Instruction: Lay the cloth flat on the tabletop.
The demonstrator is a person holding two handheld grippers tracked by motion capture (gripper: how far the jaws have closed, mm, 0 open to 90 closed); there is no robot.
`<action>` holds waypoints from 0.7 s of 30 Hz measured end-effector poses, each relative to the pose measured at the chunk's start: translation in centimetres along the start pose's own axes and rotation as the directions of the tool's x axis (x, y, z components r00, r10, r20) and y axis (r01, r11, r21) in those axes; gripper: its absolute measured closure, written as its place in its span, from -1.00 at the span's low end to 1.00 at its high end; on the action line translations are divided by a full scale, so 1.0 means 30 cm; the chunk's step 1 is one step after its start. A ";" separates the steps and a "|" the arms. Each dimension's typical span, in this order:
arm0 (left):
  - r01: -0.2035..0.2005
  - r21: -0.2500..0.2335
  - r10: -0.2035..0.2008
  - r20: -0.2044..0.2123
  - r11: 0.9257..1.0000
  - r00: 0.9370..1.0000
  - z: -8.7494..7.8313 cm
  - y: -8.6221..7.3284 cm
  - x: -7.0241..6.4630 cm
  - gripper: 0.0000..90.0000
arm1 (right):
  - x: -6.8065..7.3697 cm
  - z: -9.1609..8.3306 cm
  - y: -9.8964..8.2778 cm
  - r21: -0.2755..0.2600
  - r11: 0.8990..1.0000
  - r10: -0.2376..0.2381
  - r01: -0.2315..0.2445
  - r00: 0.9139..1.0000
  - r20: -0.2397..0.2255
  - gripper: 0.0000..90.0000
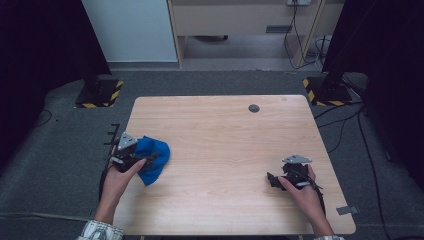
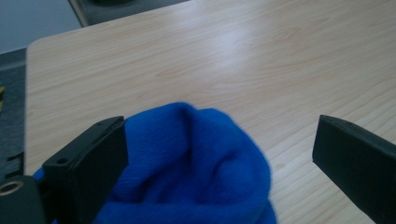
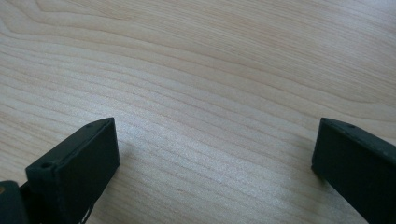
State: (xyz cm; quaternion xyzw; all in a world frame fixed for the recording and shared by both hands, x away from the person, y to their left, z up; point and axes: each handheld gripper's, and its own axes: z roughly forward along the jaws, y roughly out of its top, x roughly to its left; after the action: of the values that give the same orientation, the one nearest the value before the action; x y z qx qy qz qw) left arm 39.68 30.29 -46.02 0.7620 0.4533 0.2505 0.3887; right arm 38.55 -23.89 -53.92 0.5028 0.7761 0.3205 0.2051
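Observation:
A crumpled blue cloth (image 1: pixel 152 157) lies near the left edge of the wooden table (image 1: pixel 225 130). My left gripper (image 1: pixel 150 161) is at the cloth with its jaws spread wide. In the left gripper view the blue cloth (image 2: pixel 191 163) bulges up between the two open jaws and touches the left one; the left gripper (image 2: pixel 219 154) is not closed on it. My right gripper (image 1: pixel 272 180) rests low over bare wood at the right front of the table. Its jaws stand wide apart in the right gripper view, with nothing between them (image 3: pixel 215 154).
A small dark round cap (image 1: pixel 254 108) sits in the tabletop near the far edge. Black stand bases with yellow-black striped tape (image 1: pixel 100 94) (image 1: pixel 325 92) stand on the grey carpet beyond the table's far corners. Cables (image 1: pixel 345 125) trail on the floor at the right.

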 end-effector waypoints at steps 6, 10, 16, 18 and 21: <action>0.020 0.051 -0.018 -0.030 0.998 0.999 0.049 -0.055 0.039 -0.95 | 0.000 0.000 0.000 0.000 1.000 0.000 0.000 1.000 0.000 -0.98; 0.033 0.103 -0.030 -0.032 0.994 0.999 0.100 -0.110 0.055 -0.94 | 0.000 0.000 0.000 0.000 1.000 0.000 0.000 1.000 0.001 -0.98; 0.060 0.142 -0.059 -0.013 0.988 0.998 0.158 -0.143 0.062 -0.95 | 0.000 0.000 0.000 0.000 1.000 0.000 0.000 1.000 0.001 -0.98; 0.065 0.153 -0.064 -0.009 0.986 0.998 0.168 -0.148 0.059 -0.94 | 0.000 0.000 0.000 0.000 1.000 0.000 0.000 1.000 0.001 -0.98; 0.057 0.170 -0.056 -0.009 0.984 0.998 0.181 -0.159 0.054 -0.88 | 0.000 0.000 0.000 0.000 1.000 0.000 0.000 1.000 0.001 -0.98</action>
State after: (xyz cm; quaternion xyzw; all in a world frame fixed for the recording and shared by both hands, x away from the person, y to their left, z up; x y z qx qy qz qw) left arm 42.06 31.11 -53.00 0.7789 0.4951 0.2012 0.3283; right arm 38.55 -23.89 -53.92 0.5029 0.7760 0.3202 0.2057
